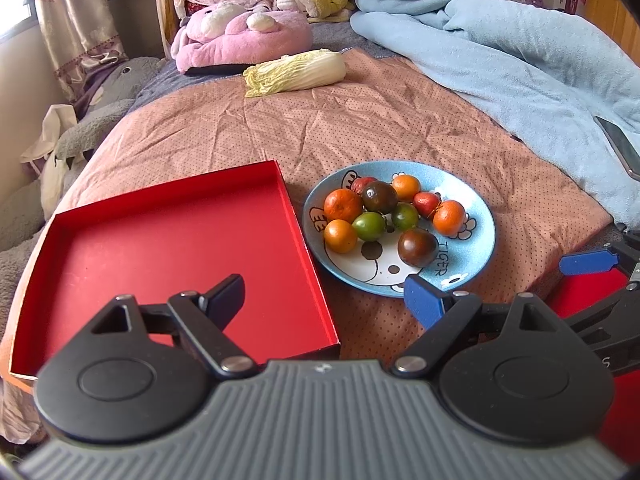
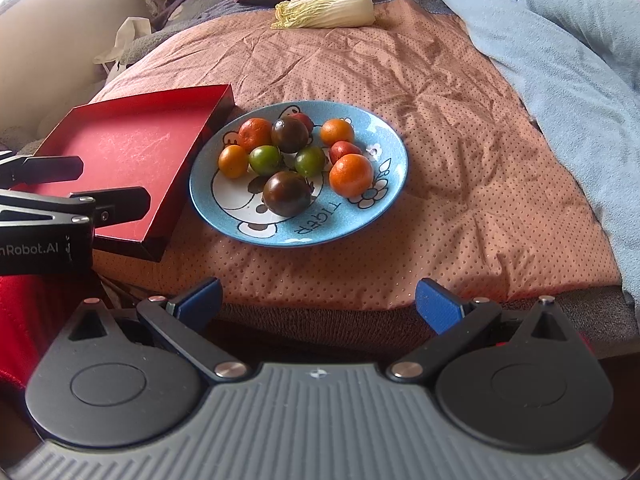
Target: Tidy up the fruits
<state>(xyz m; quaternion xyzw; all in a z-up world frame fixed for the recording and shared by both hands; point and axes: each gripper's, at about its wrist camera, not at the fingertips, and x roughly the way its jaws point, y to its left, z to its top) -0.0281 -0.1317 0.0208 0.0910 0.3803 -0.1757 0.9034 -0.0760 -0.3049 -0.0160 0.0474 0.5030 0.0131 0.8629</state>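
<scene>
All the fruits (image 2: 294, 156) (oranges, green and dark tomatoes, small red ones) sit clustered on the blue plate (image 2: 384, 200) on the bed, just beside the red tray (image 2: 128, 148), whose floor shows bare. The left gripper (image 1: 324, 300) and right gripper (image 2: 318, 300) both hang in front of the bedspread with fingers spread, grasping nothing. This would fit fruit waiting to be sorted out or fruit already gathered together, so no next move is settled
</scene>
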